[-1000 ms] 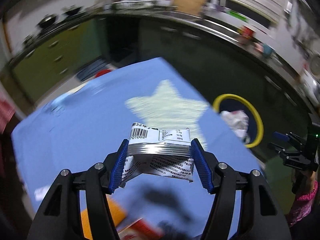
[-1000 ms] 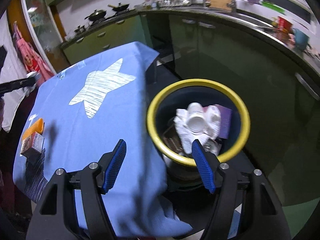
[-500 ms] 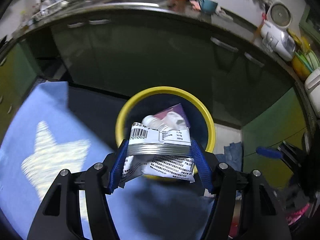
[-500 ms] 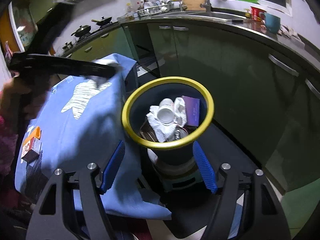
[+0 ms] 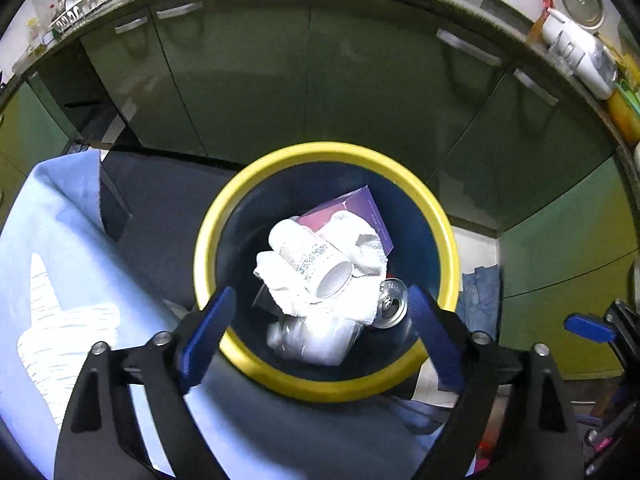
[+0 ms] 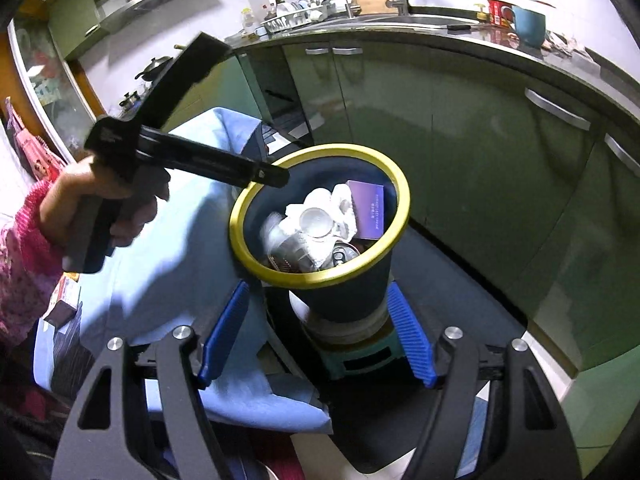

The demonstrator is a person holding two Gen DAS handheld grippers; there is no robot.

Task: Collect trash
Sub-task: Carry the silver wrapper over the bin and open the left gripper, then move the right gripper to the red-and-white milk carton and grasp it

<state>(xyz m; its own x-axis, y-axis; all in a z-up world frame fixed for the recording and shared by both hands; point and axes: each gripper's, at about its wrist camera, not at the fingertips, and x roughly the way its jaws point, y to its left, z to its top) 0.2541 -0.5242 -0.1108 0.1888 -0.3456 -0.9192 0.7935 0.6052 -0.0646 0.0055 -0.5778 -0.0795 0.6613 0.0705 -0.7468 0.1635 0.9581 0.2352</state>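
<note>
On far left of blue cloth, small packets left, yours to collect. Your left gripper over yellow-rimmed bin, jaws just opened, empty; silver wrapper dropped inside. Right gripper spread, empty, near bin.

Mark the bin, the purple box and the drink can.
bin point(image 5: 442, 220), left wrist view, on its yellow rim at the right.
purple box point(image 5: 374, 216), left wrist view, on its bare purple face.
drink can point(image 5: 392, 304), left wrist view, on its silver top.
</note>
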